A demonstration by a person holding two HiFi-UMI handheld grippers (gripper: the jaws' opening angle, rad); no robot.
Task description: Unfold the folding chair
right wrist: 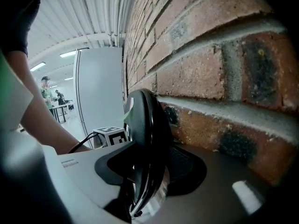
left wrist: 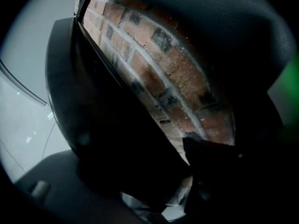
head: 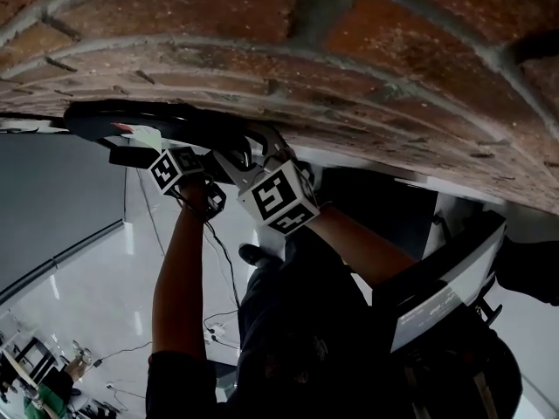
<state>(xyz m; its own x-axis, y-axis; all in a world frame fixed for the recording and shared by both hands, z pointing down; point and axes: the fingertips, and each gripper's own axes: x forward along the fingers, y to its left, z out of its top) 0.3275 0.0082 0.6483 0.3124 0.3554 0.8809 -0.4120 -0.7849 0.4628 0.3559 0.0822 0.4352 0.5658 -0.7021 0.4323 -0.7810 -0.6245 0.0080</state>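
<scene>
Reaching toward 12 o'clock with left gripper point(left wrist: 159, 185), jaws wide apart around chair point(right wrist: 140, 125) edge; toward 10 o'clock with right gripper point(right wrist: 149, 171), clamped on chair rim.

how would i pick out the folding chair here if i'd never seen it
Start at the red brick wall. Close against it stands the folding chair, folded flat: the one thin, glossy black slab, its edge pinched by the right gripper.

Brick wall point(head: 262, 24) rough, matt, gritty mortar joints; folding chair point(right wrist: 142, 134) smooth, glossy, plastic-looking; floor point(head: 96, 278) polished, reflective
</scene>
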